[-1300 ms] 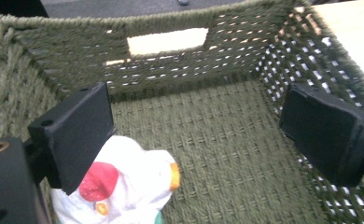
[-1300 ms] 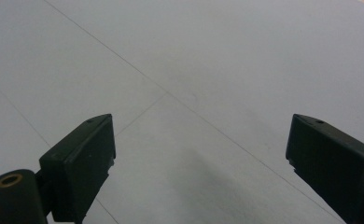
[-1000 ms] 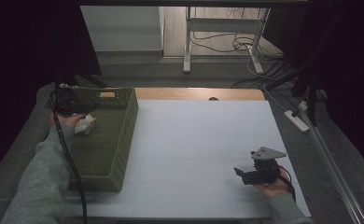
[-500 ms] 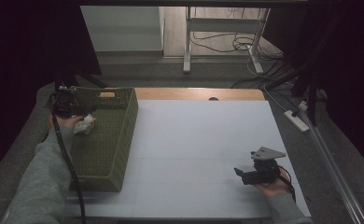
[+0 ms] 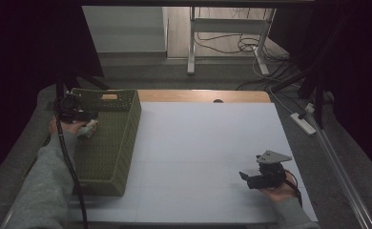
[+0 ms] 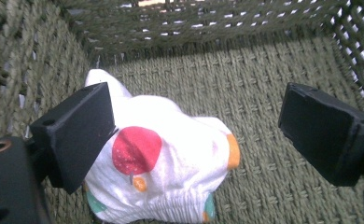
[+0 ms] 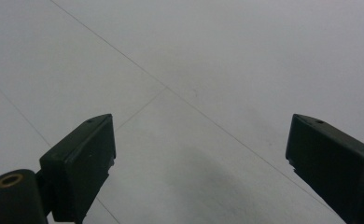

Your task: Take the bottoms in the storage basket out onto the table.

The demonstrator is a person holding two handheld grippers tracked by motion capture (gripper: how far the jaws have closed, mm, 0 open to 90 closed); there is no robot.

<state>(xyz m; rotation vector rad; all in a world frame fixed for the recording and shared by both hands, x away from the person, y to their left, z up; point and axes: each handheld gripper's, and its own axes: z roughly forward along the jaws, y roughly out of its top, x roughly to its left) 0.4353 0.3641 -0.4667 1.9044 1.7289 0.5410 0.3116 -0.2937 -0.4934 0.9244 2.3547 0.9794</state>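
Two black jaws of the left gripper [image 6: 196,126] are standing wide apart, gripping nothing, over a white spotted sock [image 6: 161,168] — it is lying bunched on the floor of the green woven basket [image 6: 273,70], near one wall. Farther out, the right gripper [image 5: 263,174] is hovering released above the white table [image 5: 198,138] — well apart from the basket.
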